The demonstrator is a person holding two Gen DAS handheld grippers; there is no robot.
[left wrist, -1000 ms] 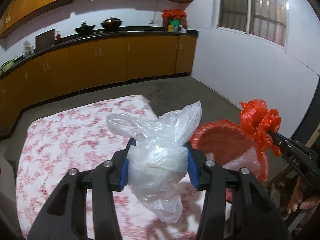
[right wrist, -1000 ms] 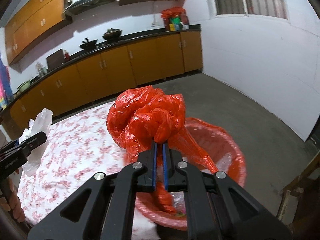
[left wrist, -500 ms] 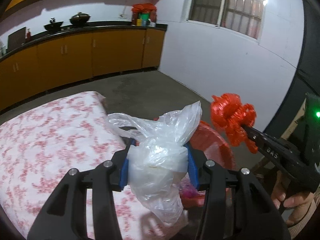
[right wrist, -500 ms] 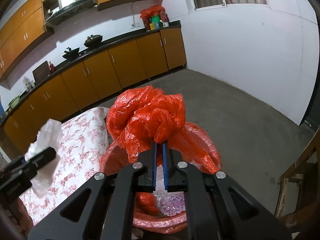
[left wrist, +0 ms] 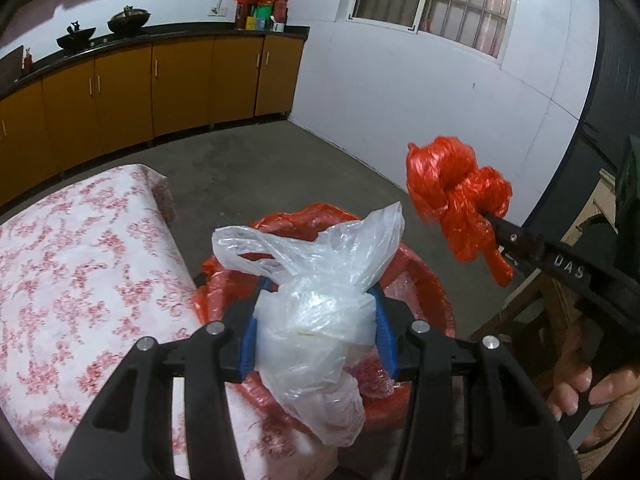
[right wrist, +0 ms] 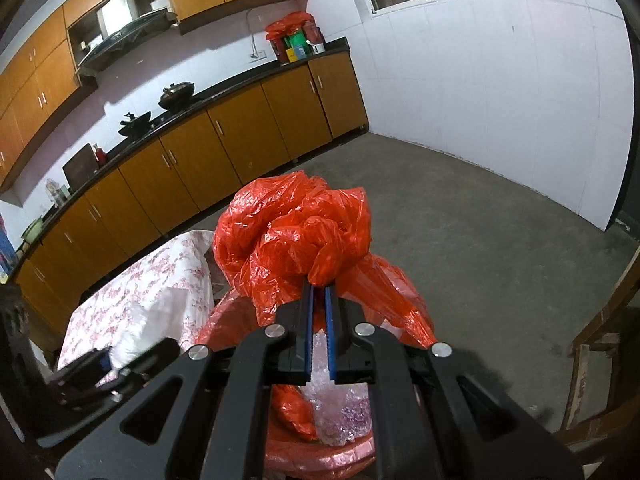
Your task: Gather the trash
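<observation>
My left gripper [left wrist: 316, 322] is shut on a crumpled clear plastic bag [left wrist: 320, 316] and holds it above a bin lined with a red bag [left wrist: 428, 292]. My right gripper [right wrist: 319, 300] is shut on a bunched red plastic bag [right wrist: 292, 236], held above the same bin [right wrist: 400, 304]. In the left wrist view that red bunch [left wrist: 456, 196] and the right gripper [left wrist: 486, 218] are at the right, higher than the clear bag. Clear and purple wrapping [right wrist: 344, 416] lies inside the bin.
A table with a red-flowered white cloth [left wrist: 80, 280] stands left of the bin; its edge touches the bin's left side. Orange kitchen cabinets [left wrist: 120, 92] line the far wall. A wooden chair [right wrist: 600, 360] is at the right. Bare concrete floor [right wrist: 480, 240] lies beyond.
Both grippers have moved right, off the table, and are now above the red-lined bin. Each keeps hold of its bag.
</observation>
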